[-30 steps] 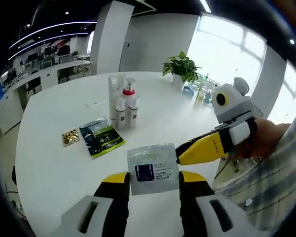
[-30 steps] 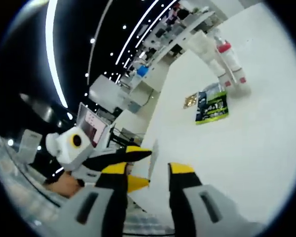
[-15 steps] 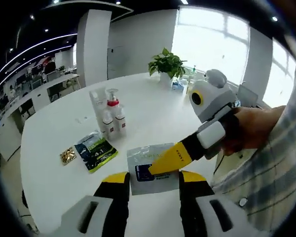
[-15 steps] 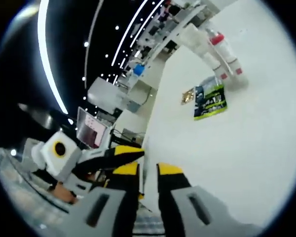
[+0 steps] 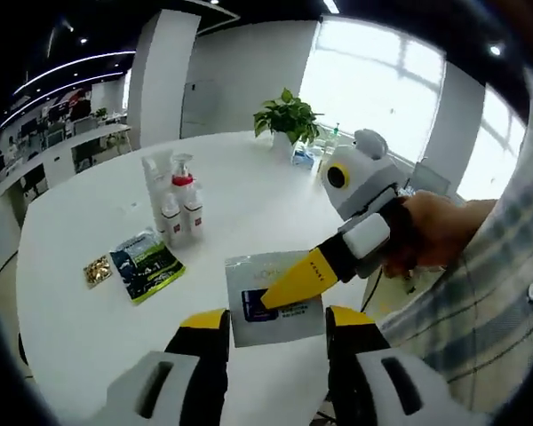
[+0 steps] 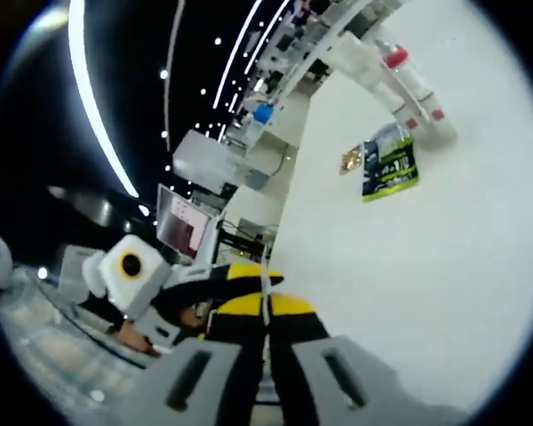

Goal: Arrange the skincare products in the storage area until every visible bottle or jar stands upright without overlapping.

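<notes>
Silver sachet (image 5: 274,295), lettering blurred, pinched by right gripper (image 6: 265,306).

Four bottles (image 5: 172,200) clustered at 11 o'clock; three flat sachets: white (image 5: 275,297), green-black (image 5: 146,264), small gold (image 5: 97,271); one potted plant (image 5: 287,120).

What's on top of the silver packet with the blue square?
A yellow finger of the right hand-held gripper lies across the silver packet, covering part of its blue picture. The hidden printing cannot be read.
</notes>
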`<state>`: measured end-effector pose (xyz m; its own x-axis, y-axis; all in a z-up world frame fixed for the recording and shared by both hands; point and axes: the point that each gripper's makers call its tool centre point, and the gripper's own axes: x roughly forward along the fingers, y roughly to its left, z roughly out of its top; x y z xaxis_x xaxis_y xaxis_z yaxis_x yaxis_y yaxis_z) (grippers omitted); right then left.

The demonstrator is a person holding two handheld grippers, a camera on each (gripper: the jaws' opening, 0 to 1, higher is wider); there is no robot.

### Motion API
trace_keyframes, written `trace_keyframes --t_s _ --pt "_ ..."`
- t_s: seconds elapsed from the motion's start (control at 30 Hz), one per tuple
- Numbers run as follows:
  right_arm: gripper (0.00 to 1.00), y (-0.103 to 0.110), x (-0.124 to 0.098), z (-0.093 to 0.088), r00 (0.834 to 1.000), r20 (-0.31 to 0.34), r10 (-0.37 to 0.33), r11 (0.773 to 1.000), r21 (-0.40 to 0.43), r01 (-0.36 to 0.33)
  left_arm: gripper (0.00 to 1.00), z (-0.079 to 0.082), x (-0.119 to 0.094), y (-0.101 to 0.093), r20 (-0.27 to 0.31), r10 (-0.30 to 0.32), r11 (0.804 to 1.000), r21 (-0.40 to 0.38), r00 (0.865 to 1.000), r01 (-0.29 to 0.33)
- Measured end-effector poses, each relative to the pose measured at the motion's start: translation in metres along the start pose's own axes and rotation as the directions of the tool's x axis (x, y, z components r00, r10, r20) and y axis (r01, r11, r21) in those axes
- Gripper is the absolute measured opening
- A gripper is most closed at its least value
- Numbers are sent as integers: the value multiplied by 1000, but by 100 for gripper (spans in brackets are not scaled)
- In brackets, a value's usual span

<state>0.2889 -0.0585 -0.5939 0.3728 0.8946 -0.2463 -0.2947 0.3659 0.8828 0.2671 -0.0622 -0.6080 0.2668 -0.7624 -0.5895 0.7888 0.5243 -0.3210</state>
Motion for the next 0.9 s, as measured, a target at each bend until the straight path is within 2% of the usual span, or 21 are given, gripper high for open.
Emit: trace_keyframes --t_s 0.03,0.1,0.2,0.23,0.3,0.37,0.43,0.5,0.57,0.6,0.7,0.77,0.8,0.87,0.9 --pt "0 1 -1 0 1000 -5 12 1000 1 -12 47 1 0 -2 21 -33 998 -56 999 34" --pt "0 4 -2 0 999 -15 30 1000 6 -30 47 3 -3 -8 40 -98 990 -96 994 101" --pt "0 6 -5 0 999 -23 44 999 8 -44 47 9 -6 -14 81 -156 965 -201 984 169" --pt "0 7 -6 -1 998 -28 52 999 5 -52 46 10 -7 -13 84 -156 960 -221 984 171" --pt "0 12 -9 -1 996 -30 86 996 10 -86 41 12 -9 -14 102 -177 953 -230 979 196" --pt "0 13 -12 -1 994 -37 100 995 9 -100 31 14 -12 -11 113 -186 942 -262 976 210" --pt "0 17 -15 -1 992 -35 125 992 11 -124 23 18 -15 -10 144 -195 924 -304 970 231" --pt "0 20 -17 0 989 -31 144 989 16 -144 19 21 -18 -12 172 -220 899 -348 960 268" --pt "0 21 -18 1 989 -29 146 989 15 -146 14 20 -19 -12 179 -222 893 -357 958 273" --pt "0 20 -18 0 989 -32 144 990 14 -143 8 20 -19 -12 186 -224 891 -359 957 278" --pt "0 23 -18 -1 988 -28 153 988 15 -153 3 21 -22 -14 217 -244 853 -417 945 315" --pt "0 23 -18 0 987 -16 158 987 22 -158 2 21 -23 -13 241 -241 843 -429 940 326" --pt "1 23 -18 0 988 -8 157 987 23 -157 0 22 -23 -14 250 -244 832 -443 937 335" --pt "3 23 -19 4 987 17 157 987 14 -157 0 26 -24 -14 297 -240 790 -494 924 363" --pt "4 23 -19 6 988 35 152 988 12 -153 0 27 -24 -15 308 -242 779 -503 920 374"
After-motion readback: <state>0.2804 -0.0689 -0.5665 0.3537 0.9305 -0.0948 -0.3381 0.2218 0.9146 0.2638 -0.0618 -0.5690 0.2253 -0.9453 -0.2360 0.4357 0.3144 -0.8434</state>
